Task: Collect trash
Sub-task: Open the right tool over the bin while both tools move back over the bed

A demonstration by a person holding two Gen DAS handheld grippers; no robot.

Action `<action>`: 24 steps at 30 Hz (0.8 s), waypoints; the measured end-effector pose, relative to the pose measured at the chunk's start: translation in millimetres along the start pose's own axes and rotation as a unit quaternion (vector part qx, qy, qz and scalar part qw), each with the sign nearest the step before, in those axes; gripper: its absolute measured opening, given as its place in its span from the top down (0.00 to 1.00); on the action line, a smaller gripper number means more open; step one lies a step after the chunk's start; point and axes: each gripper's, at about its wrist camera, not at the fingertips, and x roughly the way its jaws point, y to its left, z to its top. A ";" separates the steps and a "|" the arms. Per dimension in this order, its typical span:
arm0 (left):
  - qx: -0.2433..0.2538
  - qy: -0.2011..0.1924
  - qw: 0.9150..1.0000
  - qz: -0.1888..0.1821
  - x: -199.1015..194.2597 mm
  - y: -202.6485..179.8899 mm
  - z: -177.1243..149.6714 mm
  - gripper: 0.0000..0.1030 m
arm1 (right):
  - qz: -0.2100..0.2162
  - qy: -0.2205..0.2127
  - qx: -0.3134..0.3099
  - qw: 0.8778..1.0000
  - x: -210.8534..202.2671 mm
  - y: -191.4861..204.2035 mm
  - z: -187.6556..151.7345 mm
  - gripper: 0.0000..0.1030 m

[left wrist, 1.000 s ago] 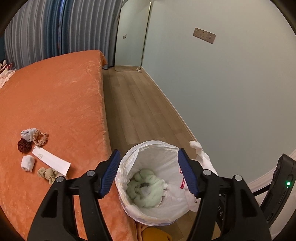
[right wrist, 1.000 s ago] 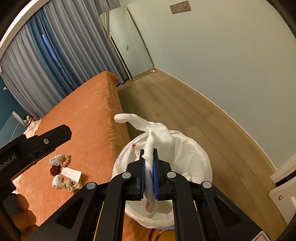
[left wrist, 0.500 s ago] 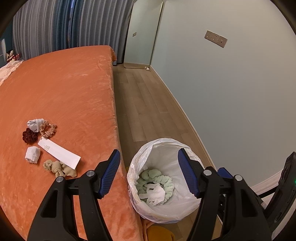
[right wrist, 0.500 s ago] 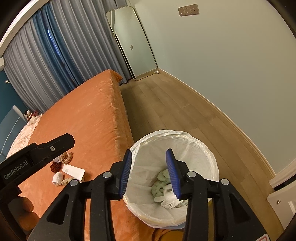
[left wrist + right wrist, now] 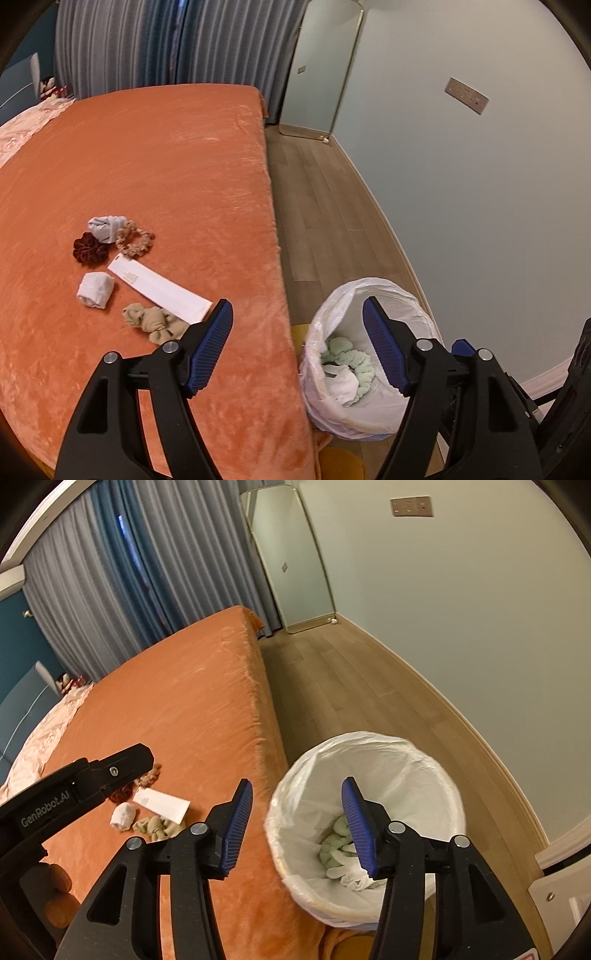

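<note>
A bin with a white liner (image 5: 369, 291) (image 5: 369, 746) stands on the floor beside the orange bed (image 5: 147, 155) (image 5: 192, 686). A green braided piece (image 5: 351, 360) and a white crumpled piece (image 5: 343, 384) (image 5: 356, 880) lie inside it. On the bed lie a white paper strip (image 5: 159, 286) (image 5: 160, 805), a tan knotted cloth (image 5: 153, 321), a white roll (image 5: 95, 290), a dark red scrunchie (image 5: 89, 249), a grey cloth (image 5: 105, 227) and a pink scrunchie (image 5: 135, 240). My left gripper (image 5: 297, 345) hangs over the bed's edge, its jaws opening, empty. My right gripper (image 5: 297, 823) is above the bin's left rim, its jaws opening, empty.
Wood floor (image 5: 325, 206) runs between the bed and the pale wall. A tall mirror (image 5: 291, 554) leans at the far end beside grey and blue curtains (image 5: 166, 40). The left gripper's black body (image 5: 74, 790) crosses the right wrist view. Something yellow (image 5: 340, 461) lies under the bin.
The right gripper opened and let the white piece fall into the bin. Both grippers shifted left, from over the bin toward the bed. The left jaws widened.
</note>
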 end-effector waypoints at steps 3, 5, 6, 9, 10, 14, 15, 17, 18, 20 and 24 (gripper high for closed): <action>-0.015 -0.002 1.000 0.010 -2.9 19.7 -0.3 0.33 | 0.005 0.007 -0.010 1.000 5.4 15.6 -4.4 0.50; -0.026 -0.002 1.000 0.017 -4.6 34.8 -0.1 0.32 | 0.009 0.011 -0.018 1.000 9.5 24.7 -7.0 0.48; -0.031 -0.002 0.999 0.020 -5.1 40.2 0.1 0.32 | 0.011 0.013 -0.023 1.000 11.4 30.5 -8.0 0.48; -0.047 0.000 0.998 0.030 -6.7 60.8 -1.6 0.29 | 0.019 0.019 -0.034 0.999 16.0 46.7 -10.5 0.47; -0.051 -0.001 0.998 0.033 -7.2 66.3 -2.3 0.29 | 0.021 0.020 -0.037 0.999 16.7 50.9 -11.9 0.46; -0.066 0.003 0.997 0.041 -8.2 89.9 -6.8 0.29 | 0.025 0.028 -0.054 0.998 22.1 72.8 -18.8 0.43; -0.071 0.005 0.997 0.043 -8.4 97.0 -8.4 0.29 | 0.027 0.031 -0.058 0.997 24.4 78.8 -20.5 0.43; -0.078 0.009 0.996 0.050 -8.6 111.0 -11.6 0.29 | 0.030 0.037 -0.063 0.997 28.2 89.0 -25.1 0.42; -0.082 0.009 0.995 0.053 -9.0 117.0 -12.8 0.28 | 0.032 0.039 -0.066 0.997 30.3 93.1 -26.4 0.42; -0.096 0.012 0.993 0.061 -9.2 134.2 -15.3 0.27 | 0.036 0.047 -0.072 0.996 36.7 104.5 -31.1 0.41; -0.119 0.016 0.990 0.079 -7.8 167.9 -22.3 0.23 | 0.044 0.063 -0.088 0.993 50.1 128.0 -42.6 0.41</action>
